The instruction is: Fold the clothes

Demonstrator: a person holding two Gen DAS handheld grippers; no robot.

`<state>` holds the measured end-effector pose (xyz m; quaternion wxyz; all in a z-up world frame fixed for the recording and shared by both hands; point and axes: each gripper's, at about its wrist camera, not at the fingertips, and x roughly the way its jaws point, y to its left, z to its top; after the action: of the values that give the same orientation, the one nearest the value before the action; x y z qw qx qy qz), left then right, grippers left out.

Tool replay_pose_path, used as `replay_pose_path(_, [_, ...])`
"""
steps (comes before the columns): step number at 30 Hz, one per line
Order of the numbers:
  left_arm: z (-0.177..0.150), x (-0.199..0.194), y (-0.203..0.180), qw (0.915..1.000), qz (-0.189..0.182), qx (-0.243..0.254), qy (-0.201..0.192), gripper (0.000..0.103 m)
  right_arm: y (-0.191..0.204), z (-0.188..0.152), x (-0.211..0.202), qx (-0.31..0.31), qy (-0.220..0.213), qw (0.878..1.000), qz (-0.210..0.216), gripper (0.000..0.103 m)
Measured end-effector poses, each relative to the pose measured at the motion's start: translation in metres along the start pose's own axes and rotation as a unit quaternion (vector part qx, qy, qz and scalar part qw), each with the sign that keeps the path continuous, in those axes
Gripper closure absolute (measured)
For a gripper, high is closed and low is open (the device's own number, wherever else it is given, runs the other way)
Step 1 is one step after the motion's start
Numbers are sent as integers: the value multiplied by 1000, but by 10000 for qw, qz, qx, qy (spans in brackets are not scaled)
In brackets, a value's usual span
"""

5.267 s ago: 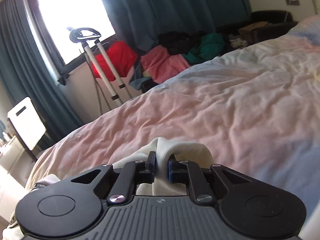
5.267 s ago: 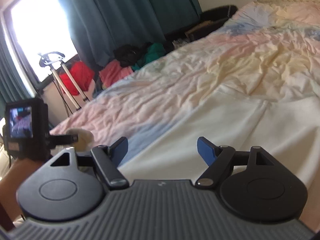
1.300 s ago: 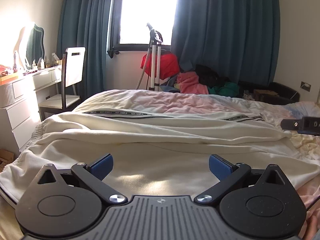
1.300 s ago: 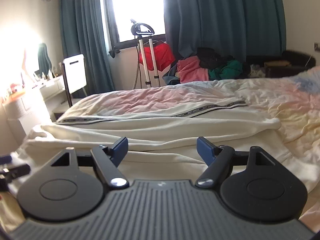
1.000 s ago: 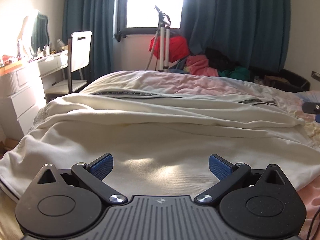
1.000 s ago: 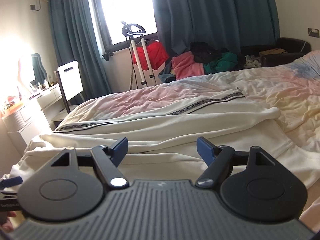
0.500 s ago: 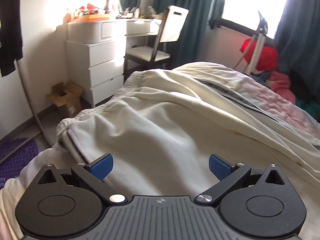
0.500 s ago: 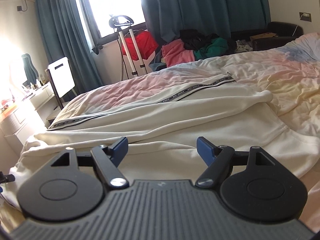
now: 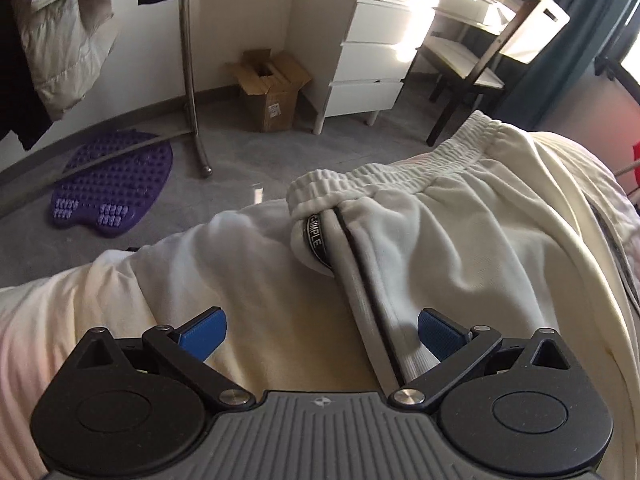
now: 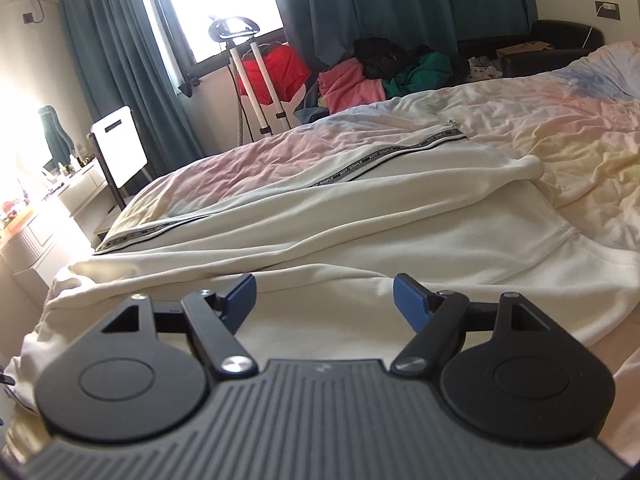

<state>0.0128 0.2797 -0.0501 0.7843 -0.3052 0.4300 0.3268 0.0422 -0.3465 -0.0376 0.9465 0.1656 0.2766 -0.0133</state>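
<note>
Trousers point(image 10: 360, 216) on bed point(image 10: 540, 128); waistband point(image 9: 400, 172) seemingly at bed edge.

We look down over our left tongs point(image 9: 322, 330), their blue pads point(image 9: 202, 330) standing wide apart with nothing pressed between them. Cream trousers point(image 9: 460, 240) lie beneath, spread over the bed. Their ribbed waistband point(image 9: 384, 172) runs toward one o'clock, and a black lettered side stripe point(image 9: 316, 244) runs from twelve o'clock down toward the right pad. On the grey floor at ten o'clock lies a purple studded mat point(image 9: 112, 184). A cardboard box point(image 9: 270, 84) and white drawers point(image 9: 368, 52) stand at twelve.
</note>
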Motion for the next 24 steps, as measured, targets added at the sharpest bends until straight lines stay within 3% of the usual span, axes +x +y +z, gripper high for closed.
replay_pose_path(2, [3,12,3,9995,-176,-113,256,0,1,0,1,-20,40,10000,4,26])
replay_pose_path(7, [2,11,3,9982,-564,-165,99,0,0,-2,4,32,119,9999,15,26])
replay_pose_path(10, [-1,5,9,9938,-1077,-257,38,0,-1,-1,8,120,179,9998,16,26])
replay_pose_path(12, [-5,2,14,9837,-1729,-481,107,0,-1,-1,9,141,205,9997,15,26])
replay_pose_path(15, [-14,-2,23,9536,-2844,-949,259,0,-4,0,10,264,251,9993,62,26])
replay_pose_path(16, [-18,-5,26,9475,-2998,-1089,230,0,-5,-1,10,335,263,9991,69,26])
replay_pose_path(20, [-23,-6,37,9291,-3381,-1464,309,0,-6,-1,10,340,241,9990,-168,26])
replay_pose_path(24, [-29,14,48,9245,-3213,-1847,892,0,-8,-1,10,494,320,9983,-17,26])
